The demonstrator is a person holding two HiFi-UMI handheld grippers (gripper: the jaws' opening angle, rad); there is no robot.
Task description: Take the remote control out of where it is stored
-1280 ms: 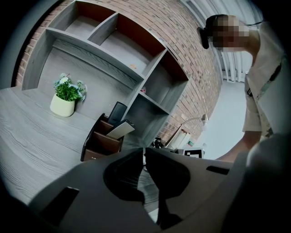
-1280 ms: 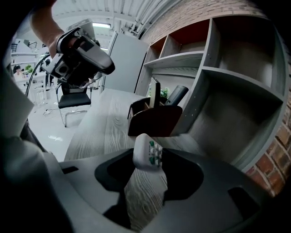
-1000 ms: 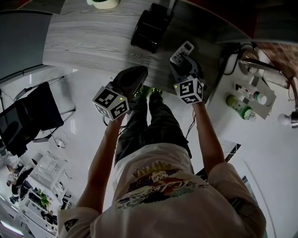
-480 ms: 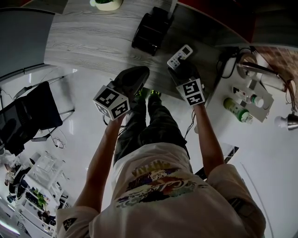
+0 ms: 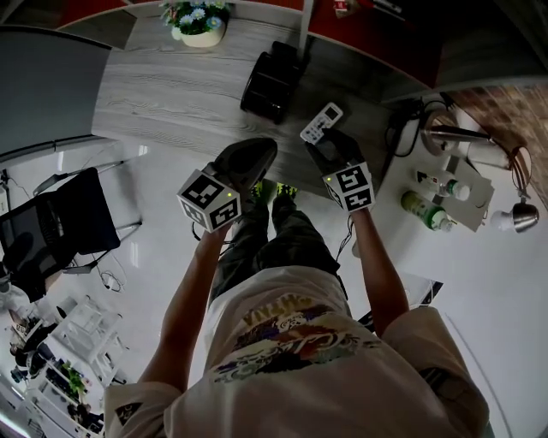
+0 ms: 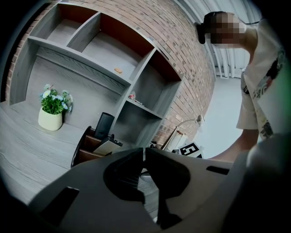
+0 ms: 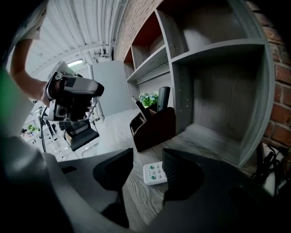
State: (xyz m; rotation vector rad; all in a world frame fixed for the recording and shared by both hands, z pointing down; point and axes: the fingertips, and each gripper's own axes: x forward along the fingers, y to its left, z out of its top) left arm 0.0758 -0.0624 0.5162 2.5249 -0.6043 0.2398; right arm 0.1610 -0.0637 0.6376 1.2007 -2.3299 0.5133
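Grey wood-grain desk surface point(image 5: 171, 94) forms the work area, with the person standing at its near edge and holding both tools above it. The left gripper point(image 6: 144, 152) has its jaws brought together, only a hairline gap between the tips, and nothing is held. The right gripper point(image 7: 148, 159) has its jaws moderately apart and grips nothing. The remote control point(image 7: 154, 173) lies flat on the desk just beyond the tips, buttons up, and the right jaw hides its far side. The remote control is therefore already outside the dark organiser point(image 7: 152, 127), which stands farther back and has a black upright item point(image 7: 163, 99) in a slot. Judged from its appearance, the remote is a light, rigid plastic body with a smooth casing that may slip under a weak pinch. Take hold across the narrow width, on the two long edges near mid-length, with the pads clear of the buttons. Because it lies flat and thin, the jaw tips probably need to reach desk level. A flower pot point(image 5: 199, 21), open shelving point(image 7: 213, 50) and a brick wall point(image 6: 182, 41) lie behind.
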